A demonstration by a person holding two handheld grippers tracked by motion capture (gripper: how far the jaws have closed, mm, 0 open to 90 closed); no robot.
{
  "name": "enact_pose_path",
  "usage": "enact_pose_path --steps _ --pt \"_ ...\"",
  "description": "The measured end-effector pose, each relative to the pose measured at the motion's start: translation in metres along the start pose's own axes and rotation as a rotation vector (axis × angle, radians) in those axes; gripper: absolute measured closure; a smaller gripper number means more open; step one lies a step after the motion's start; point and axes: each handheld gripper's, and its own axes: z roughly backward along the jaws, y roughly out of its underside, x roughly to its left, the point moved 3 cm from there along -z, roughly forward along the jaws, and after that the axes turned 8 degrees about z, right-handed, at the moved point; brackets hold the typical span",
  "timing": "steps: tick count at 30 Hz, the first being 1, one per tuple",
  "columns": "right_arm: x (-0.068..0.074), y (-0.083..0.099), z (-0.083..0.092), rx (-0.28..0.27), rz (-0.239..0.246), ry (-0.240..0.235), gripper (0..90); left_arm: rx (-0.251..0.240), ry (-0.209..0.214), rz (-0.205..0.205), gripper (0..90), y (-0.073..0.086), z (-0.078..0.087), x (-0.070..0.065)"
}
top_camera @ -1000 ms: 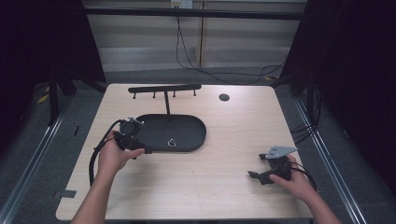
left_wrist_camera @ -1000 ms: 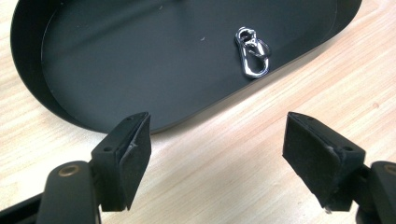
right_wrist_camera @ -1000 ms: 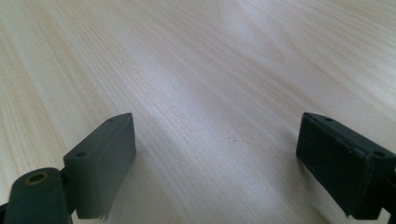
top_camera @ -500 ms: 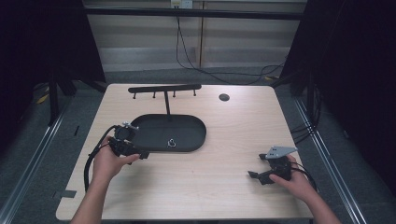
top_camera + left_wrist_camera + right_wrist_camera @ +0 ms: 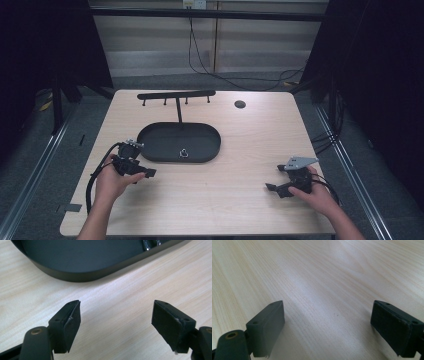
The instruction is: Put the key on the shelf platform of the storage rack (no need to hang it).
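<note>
With both my grippers empty and jaws spread, left gripper [image 5: 145, 172] sits just beside the tray [image 5: 150, 145], right gripper [image 5: 272, 188] well apart on the surface [image 5: 240, 150]. Small metal piece [image 5: 184, 153] lies in the tray. Looks like pre-reach; next: left goes over the rim.

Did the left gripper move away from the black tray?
Yes. The left gripper has pulled back toward the person, off the black tray's left end, and now sits over bare table beside its rim.
</note>
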Motion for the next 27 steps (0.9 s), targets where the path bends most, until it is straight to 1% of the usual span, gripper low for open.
enact_pose_path --steps 1,3,4,5,9,11,15,17,20,21,25,27 --pt "0.0 0.0 0.0 0.0 0.0 0.0 11.5 0.003 0.003 -0.007 23.3 0.002 -0.001 0.001" --pt "0.0 0.0 0.0 0.0 0.0 0.0 11.5 0.006 0.004 0.0 23.2 0.004 -0.002 0.002" --pt "0.0 0.0 0.0 0.0 0.0 0.0 11.5 0.01 0.004 -0.006 23.0 0.006 -0.003 0.002" --pt "0.0 0.0 0.0 0.0 0.0 0.0 11.5 0.008 0.004 0.0 22.6 0.007 -0.003 0.002" --pt "0.0 0.0 0.0 0.0 0.0 0.0 11.5 0.017 0.0 -0.008 22.5 0.012 -0.006 0.004" --pt "0.0 0.0 0.0 0.0 0.0 0.0 11.5 0.015 0.006 -0.01 22.4 0.014 -0.007 0.004" --pt "0.0 0.0 0.0 0.0 0.0 0.0 11.5 0.015 -0.001 -0.02 22.1 0.018 -0.008 0.006" --pt "0.0 0.0 0.0 0.0 0.0 0.0 11.5 0.009 -0.01 -0.02 21.7 0.02 -0.009 0.007" --pt "0.0 0.0 0.0 0.0 0.0 0.0 11.5 0.003 -0.014 -0.009 21.0 0.023 -0.009 0.01" --pt "0.0 0.0 0.0 0.0 0.0 0.0 11.5 -0.003 -0.012 -0.011 21.0 0.024 -0.01 0.011" --pt "0.0 0.0 0.0 0.0 0.0 0.0 11.5 -0.004 -0.026 -0.009 19.7 0.028 -0.011 0.014" --pt "0.0 0.0 0.0 0.0 0.0 0.0 11.5 -0.004 -0.03 -0.016 18.0 0.029 -0.012 0.015"
